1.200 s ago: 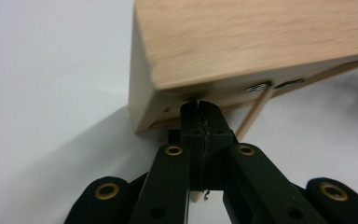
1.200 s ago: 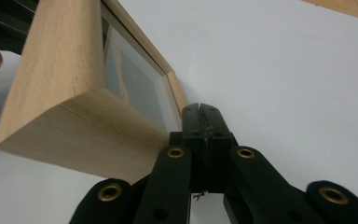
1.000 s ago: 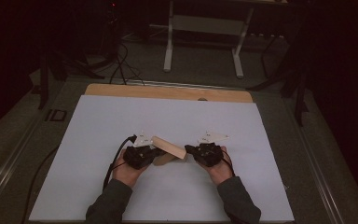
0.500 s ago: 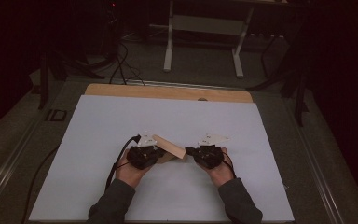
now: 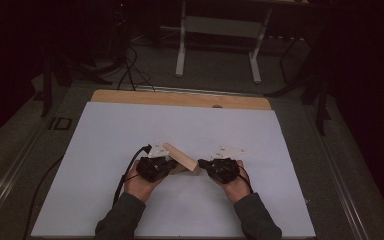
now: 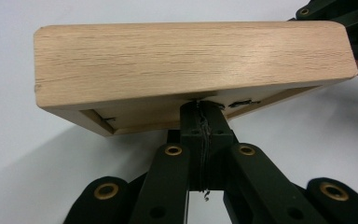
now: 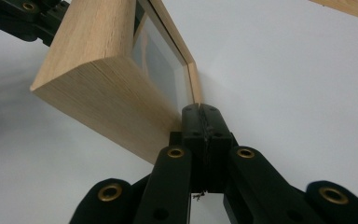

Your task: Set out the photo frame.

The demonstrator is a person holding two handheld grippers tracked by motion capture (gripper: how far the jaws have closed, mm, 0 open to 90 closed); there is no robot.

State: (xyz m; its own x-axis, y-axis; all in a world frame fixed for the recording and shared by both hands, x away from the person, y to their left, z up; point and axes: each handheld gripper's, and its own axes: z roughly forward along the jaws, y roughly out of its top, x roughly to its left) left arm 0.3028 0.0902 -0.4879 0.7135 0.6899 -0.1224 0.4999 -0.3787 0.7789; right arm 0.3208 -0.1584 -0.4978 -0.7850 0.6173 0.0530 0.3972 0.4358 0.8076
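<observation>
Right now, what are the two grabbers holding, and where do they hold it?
A wooden frame. The left gripper pinches the rim of one side, and the right gripper pinches a thin edge at the opposite end.

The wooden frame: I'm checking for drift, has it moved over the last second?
No. The wooden frame sits the same way below the table's wooden edge strip, between the left tongs and right tongs.
</observation>
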